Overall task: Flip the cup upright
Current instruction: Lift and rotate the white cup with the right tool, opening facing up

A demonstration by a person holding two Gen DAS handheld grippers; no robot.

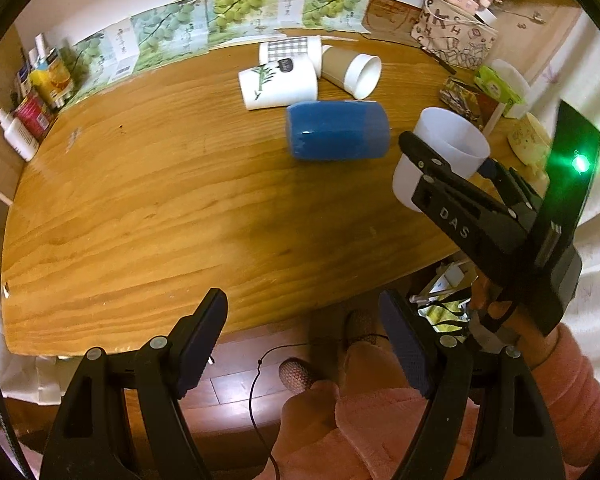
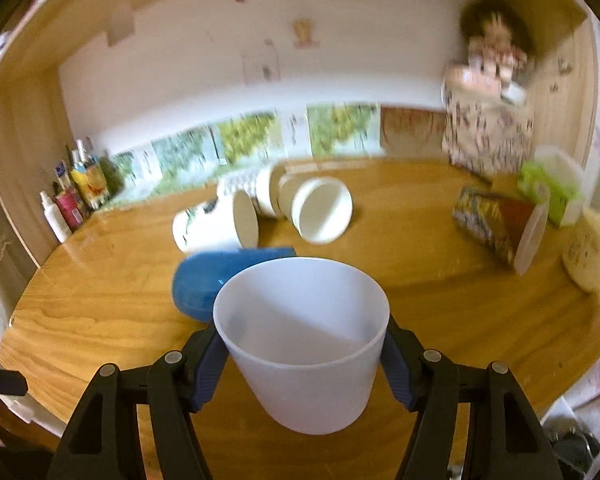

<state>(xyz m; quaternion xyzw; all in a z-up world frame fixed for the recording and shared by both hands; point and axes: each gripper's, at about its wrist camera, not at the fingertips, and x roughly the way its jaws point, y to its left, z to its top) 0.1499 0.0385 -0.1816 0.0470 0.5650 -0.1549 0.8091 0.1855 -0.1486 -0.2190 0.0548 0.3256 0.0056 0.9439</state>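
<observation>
My right gripper (image 2: 302,354) is shut on a translucent white cup (image 2: 302,332), holding it mouth up and slightly tilted above the wooden table (image 2: 440,300). The same cup (image 1: 444,148) and right gripper (image 1: 446,158) show at the right of the left wrist view. My left gripper (image 1: 304,336) is open and empty over the table's near edge. A blue cup (image 1: 336,130) lies on its side just left of the held cup; it also shows in the right wrist view (image 2: 216,276).
A white leaf-print cup (image 1: 278,84), a checked cup (image 1: 290,50) and a brown paper cup (image 1: 350,70) lie on their sides at the back. Bottles (image 1: 24,120) stand at left. A patterned bag (image 1: 454,36), boxes and a lying patterned container (image 2: 500,228) crowd the right.
</observation>
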